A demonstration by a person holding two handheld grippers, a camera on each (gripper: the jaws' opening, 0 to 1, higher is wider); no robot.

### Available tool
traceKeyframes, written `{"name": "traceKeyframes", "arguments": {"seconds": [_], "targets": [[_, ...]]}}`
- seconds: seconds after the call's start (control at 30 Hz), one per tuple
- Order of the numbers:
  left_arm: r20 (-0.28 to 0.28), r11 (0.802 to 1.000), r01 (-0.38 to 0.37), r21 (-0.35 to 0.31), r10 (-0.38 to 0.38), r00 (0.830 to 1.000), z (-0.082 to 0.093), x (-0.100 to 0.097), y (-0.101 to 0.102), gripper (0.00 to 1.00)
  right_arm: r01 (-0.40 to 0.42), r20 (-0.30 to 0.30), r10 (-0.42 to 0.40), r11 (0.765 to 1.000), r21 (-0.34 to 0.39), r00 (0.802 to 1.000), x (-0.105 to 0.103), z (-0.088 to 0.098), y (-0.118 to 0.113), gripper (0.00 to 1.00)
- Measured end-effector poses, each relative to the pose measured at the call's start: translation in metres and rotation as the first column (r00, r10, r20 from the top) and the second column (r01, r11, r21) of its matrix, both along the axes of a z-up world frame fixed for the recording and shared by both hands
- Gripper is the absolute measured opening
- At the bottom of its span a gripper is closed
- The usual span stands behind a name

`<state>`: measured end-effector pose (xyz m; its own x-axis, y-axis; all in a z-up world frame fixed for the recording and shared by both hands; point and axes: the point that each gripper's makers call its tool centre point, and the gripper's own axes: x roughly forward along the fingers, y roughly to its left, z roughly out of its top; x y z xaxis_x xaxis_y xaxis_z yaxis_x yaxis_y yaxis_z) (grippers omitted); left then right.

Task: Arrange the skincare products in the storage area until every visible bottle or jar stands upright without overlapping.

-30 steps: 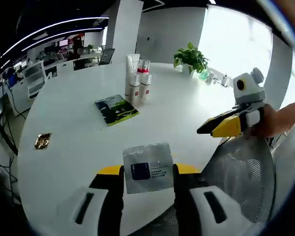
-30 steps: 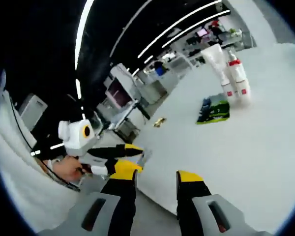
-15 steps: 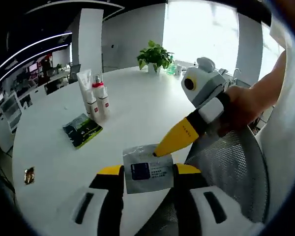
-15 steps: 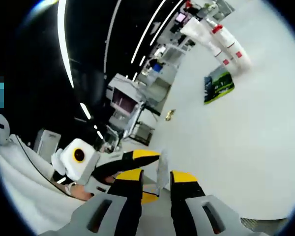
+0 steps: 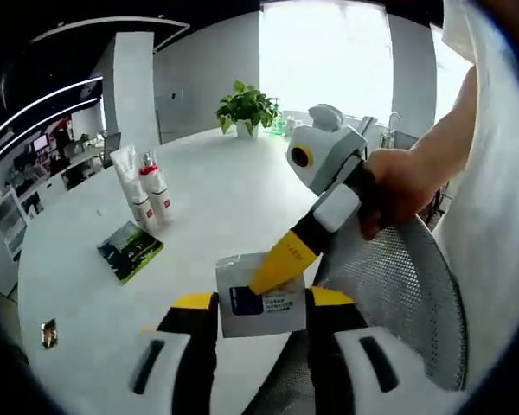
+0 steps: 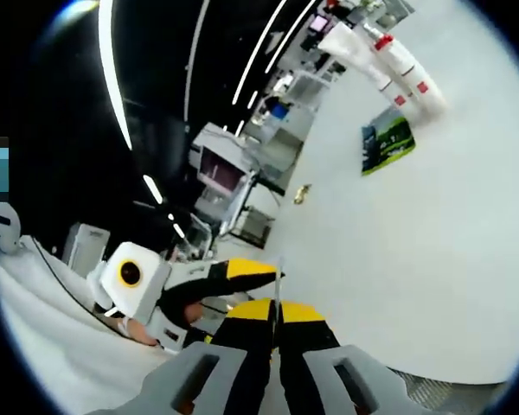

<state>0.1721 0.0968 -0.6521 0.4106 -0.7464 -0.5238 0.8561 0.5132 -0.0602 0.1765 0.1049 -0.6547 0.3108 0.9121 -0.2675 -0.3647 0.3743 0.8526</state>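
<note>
**Sachet passed between two grippers above a white office table**

A large round white table [image 5: 233, 207] sits in a bright open-plan office, with a potted plant [image 5: 245, 105] at its far edge, toward 12 o'clock in the left gripper view. The skincare bottles [image 5: 145, 194], a tall tube and two red-capped ones, stand upright and close together at about 10 o'clock, with a green packet [image 5: 128, 249] lying flat just in front of them and a small gold packet [image 5: 48, 332] at 8 o'clock.

The left gripper [image 5: 261, 303] is clamped on a silver sachet [image 5: 259, 296]. The right gripper [image 6: 277, 309], held by a hand [image 5: 398, 186] coming in from 2 o'clock, now has its jaws pressed together on the sachet's top edge. Half a second ago those jaws were still apart around it; a second ago that gripper was well away. Both grippers therefore grip the sachet now, which suggests a handover before it reaches the table.
</note>
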Motion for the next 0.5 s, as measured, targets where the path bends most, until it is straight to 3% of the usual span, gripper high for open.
{"name": "traceKeyframes", "arguments": {"seconds": [0.13,0.23,0.3,0.37,0.4,0.5], "targets": [[-0.148,0.994,-0.060,-0.090,0.046,0.988,-0.006,-0.006,0.011,0.36,-0.005,0.003,0.005,1.000,0.004,1.000,-0.001,0.002,0.001,0.00],[-0.239,0.972,-0.151,-0.181,0.106,0.965,-0.003,-0.002,0.023,0.27,-0.019,-0.010,0.020,1.000,0.010,1.000,-0.003,0.001,0.000,0.00],[-0.304,0.949,-0.205,-0.239,0.128,0.944,-0.002,0.001,0.031,0.28,-0.025,-0.004,0.025,0.998,0.055,1.000,-0.004,0.009,0.002,0.00],[-0.390,0.904,-0.268,-0.333,0.127,0.912,0.004,0.005,0.033,0.33,-0.050,-0.013,0.051,0.993,0.104,0.999,-0.009,0.017,0.005,0.00],[-0.447,0.876,-0.305,-0.374,0.118,0.887,0.007,0.006,0.034,0.35,-0.056,-0.015,0.058,0.992,0.114,0.998,-0.010,0.018,0.005,0.00],[-0.504,0.842,-0.308,-0.444,0.050,0.862,0.016,0.005,0.030,0.34,-0.089,-0.011,0.091,0.987,0.136,0.996,-0.014,0.021,0.007,0.00]]}}
